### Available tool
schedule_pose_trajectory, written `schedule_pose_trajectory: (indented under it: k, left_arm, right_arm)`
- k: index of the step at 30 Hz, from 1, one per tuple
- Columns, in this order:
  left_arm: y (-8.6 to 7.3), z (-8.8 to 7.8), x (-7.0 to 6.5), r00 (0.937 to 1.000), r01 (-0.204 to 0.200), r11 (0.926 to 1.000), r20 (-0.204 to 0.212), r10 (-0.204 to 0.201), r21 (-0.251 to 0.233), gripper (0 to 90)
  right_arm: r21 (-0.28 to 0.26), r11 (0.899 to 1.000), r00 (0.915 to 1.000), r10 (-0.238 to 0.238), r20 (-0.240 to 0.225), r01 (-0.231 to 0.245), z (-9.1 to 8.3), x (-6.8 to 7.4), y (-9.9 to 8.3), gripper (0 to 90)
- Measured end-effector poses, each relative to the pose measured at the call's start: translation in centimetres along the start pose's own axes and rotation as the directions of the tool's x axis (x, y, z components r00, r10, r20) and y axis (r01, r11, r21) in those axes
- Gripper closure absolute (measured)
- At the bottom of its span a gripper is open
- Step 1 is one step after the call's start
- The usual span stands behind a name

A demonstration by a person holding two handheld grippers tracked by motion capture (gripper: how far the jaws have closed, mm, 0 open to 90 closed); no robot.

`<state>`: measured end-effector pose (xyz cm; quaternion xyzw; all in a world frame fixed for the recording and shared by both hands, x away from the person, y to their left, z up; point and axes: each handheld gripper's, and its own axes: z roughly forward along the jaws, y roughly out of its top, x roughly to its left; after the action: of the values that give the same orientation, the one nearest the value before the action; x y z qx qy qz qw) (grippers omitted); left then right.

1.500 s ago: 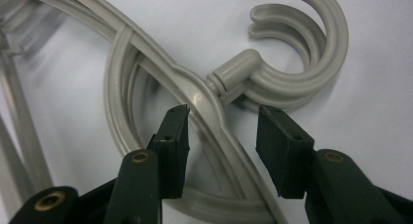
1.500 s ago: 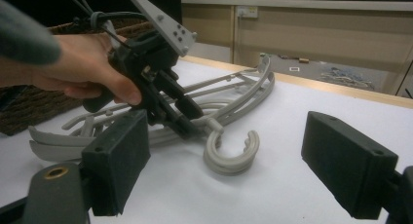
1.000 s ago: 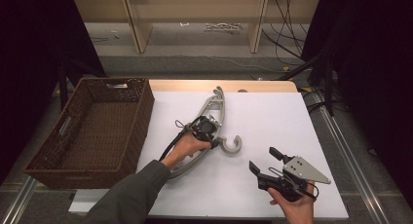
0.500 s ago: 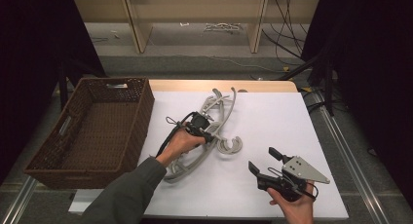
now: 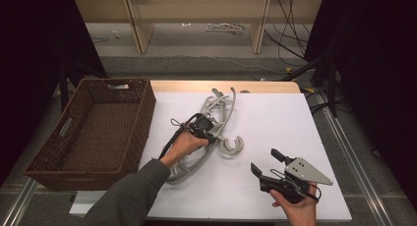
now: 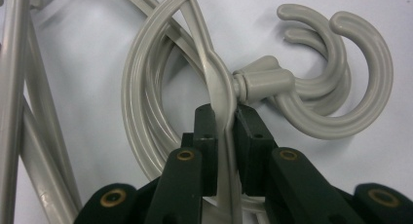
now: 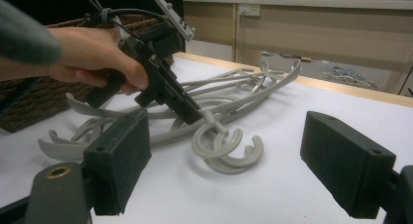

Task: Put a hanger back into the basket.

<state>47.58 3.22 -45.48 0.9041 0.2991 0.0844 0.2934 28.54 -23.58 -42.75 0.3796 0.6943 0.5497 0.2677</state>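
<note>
Left tool (image 5: 212, 133): its black jaws had just been closing and were clamped on a thin bar of the top grey plastic clothes hanger (image 6: 221, 95), right below that hanger's neck.
Hanger hooks: two curved grey hooks (image 6: 341, 83) lay just beyond the jaw tips, stacked one over the other.
Hanger pile (image 5: 216, 110): several grey hangers lay tangled near the middle of the white desk (image 5: 275, 113), spreading away from the left tool toward the far edge.
Right tool (image 5: 269, 163): jaws stood wide apart with nothing between them, low over the near right part of the desk, well apart from the pile.
Brown woven wicker basket (image 5: 93, 127): sat at the desk's left edge, just beside the hangers.
</note>
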Motion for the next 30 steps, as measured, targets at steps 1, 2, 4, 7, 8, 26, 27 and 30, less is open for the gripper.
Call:
schedule_pose_trajectory:
  k: [1,2,4,7,8,26,27,30]
  left_arm:
    - [0.0,-0.3,0.1,1.0000,0.001,1.0000,0.002,-0.001,-0.009,80.4]
    - [0.0,-0.6,0.1,1.0000,0.005,0.9998,0.002,-0.005,-0.018,80.4]
    - [0.1,-1.2,0.3,0.9996,0.027,0.9986,0.004,-0.027,-0.046,80.4]
    - [0.0,-2.3,0.7,0.9996,0.025,0.9982,0.012,-0.024,-0.054,80.5]
    - [0.0,-2.7,1.0,0.9996,0.022,0.9982,0.019,-0.021,-0.055,80.5]
    - [0.9,-10.0,2.6,0.9644,0.243,0.9174,0.180,-0.194,-0.315,81.2]
    - [1.0,-10.5,2.6,0.9636,0.244,0.9152,0.186,-0.192,-0.320,81.2]
    - [1.3,-12.0,2.5,0.9697,0.226,0.9111,0.169,-0.176,-0.345,81.2]
  right_arm:
    - [-0.001,1.000,1.0000,-0.001,0.000,0.001,0.0,0.0,0.0,19.6]
    - [-0.003,1.000,1.0000,-0.002,0.000,0.002,0.0,0.0,0.0,19.6]
    - [-0.001,1.000,1.0000,-0.003,-0.001,0.003,0.0,0.0,0.0,19.6]
    - [-0.014,1.000,0.9999,0.004,-0.011,-0.004,0.2,0.0,0.0,19.8]
    - [-0.013,1.000,0.9999,0.004,-0.012,-0.004,0.2,0.0,0.0,20.0]
    - [-0.018,1.000,0.9999,0.009,-0.010,-0.009,0.2,0.0,-0.1,20.1]
    - [-0.018,1.000,0.9999,0.009,-0.010,-0.009,0.2,0.0,-0.1,20.1]
    - [-0.005,1.000,0.9999,0.009,-0.007,-0.009,0.1,0.0,-0.1,19.9]
